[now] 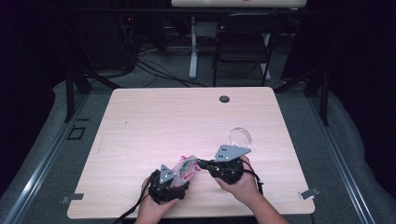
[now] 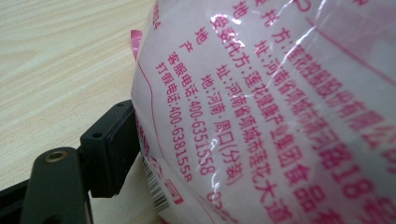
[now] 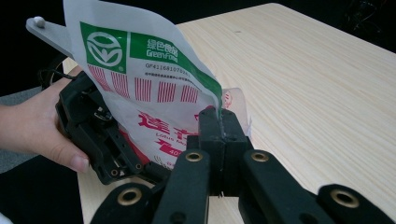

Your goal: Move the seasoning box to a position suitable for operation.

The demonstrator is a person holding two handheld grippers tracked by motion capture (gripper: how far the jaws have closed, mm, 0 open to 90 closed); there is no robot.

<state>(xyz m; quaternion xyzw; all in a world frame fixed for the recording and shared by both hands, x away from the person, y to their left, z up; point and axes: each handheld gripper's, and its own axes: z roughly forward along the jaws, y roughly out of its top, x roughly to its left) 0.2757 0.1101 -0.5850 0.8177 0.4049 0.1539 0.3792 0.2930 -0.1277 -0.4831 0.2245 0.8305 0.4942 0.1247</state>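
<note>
High overview, two close views, shared packet (image 1: pixel 186 169)

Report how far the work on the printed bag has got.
Done: both claws have the printed bag raised off the table. In hand: the right claw pinches the bag's edge shut, while the left claw holds its body. Left: the bag looks unopened, and the clear round dish behind sits untouched.

"Green Food" logo and phone number 400-6351558 on the bag (image 3: pixel 154 79)
</note>
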